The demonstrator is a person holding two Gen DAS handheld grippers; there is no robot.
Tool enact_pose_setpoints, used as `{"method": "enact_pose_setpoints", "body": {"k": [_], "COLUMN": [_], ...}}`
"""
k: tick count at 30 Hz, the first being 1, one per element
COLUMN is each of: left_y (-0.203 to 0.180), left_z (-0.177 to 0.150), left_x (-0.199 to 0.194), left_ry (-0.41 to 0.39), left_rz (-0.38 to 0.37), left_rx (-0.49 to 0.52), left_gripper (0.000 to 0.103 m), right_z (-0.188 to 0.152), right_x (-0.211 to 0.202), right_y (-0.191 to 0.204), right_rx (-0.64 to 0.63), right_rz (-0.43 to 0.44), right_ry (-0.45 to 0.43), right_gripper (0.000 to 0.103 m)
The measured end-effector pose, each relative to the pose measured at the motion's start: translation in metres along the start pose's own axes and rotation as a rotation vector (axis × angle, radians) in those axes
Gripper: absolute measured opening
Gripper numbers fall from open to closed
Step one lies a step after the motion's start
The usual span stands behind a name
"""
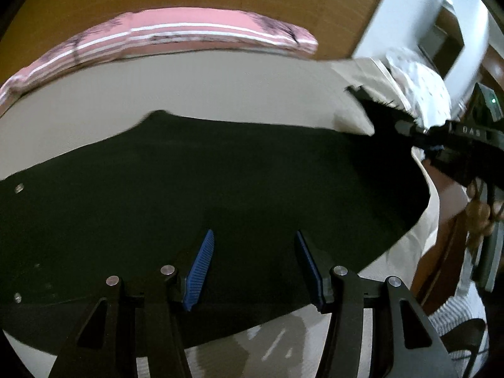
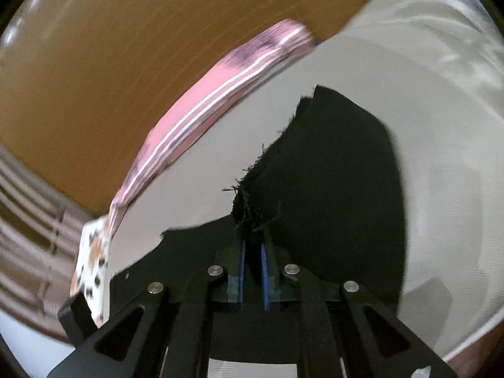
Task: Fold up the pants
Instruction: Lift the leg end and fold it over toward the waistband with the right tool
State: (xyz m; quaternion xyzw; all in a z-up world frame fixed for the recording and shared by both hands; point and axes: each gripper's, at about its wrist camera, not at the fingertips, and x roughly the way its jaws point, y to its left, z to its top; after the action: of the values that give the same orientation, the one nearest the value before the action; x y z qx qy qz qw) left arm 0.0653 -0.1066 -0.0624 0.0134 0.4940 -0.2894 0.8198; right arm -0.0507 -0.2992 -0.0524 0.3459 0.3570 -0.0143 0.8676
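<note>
Right wrist view: right gripper (image 2: pixel 252 245) clamps the frayed hem of the black fabric pants (image 2: pixel 340 189), lifting it to fold; left gripper (image 1: pixel 252 261) hovers unclenched above the spread cloth.

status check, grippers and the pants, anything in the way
Left gripper open over the black pants, holding nothing. Right gripper shut on the frayed pant edge, lifting it off the beige sheet. Nothing in the way.
</note>
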Motion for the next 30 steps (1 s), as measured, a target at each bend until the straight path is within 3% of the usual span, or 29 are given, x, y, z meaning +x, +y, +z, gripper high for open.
{"method": "enact_pose_setpoints", "body": {"k": [9,13,21,24,26,27,30], "left_y": [0.056,0.068,0.076,0.076,0.076,0.076,0.075], "left_z": [-0.010,-0.014,-0.016,-0.015,-0.015,-0.014,-0.014], "left_x": [-0.026,-0.030,-0.031,-0.031,-0.032,-0.032,-0.029], "left_ry": [-0.043,-0.050,-0.055,-0.049,-0.041,-0.034,-0.002], "left_rz": [0.028,0.030,0.009,-0.001,-0.015,-0.023,-0.071], "left_rx": [-0.095,-0.120,-0.139,-0.134,-0.134,-0.135,-0.151], "left_gripper": [0.054,0.054,0.054,0.054,0.054,0.054,0.054], "right_z": [-0.048,-0.072,-0.116,-0.115,-0.112,-0.110,-0.101], "right_x": [0.077,0.099,0.116,0.113,0.109,0.105,0.088], "right_y": [0.080,0.095,0.109,0.108,0.108,0.110,0.108], "right_rx": [-0.195,-0.239,-0.409,-0.406,-0.379,-0.367,-0.347], "right_rz": [0.050,0.063,0.009,0.020,0.043,0.048,0.050], "right_ry": [0.217,0.300,0.431,0.432,0.445,0.427,0.366], "right_gripper": [0.009,0.009,0.010,0.017,0.038,0.043,0.047]}}
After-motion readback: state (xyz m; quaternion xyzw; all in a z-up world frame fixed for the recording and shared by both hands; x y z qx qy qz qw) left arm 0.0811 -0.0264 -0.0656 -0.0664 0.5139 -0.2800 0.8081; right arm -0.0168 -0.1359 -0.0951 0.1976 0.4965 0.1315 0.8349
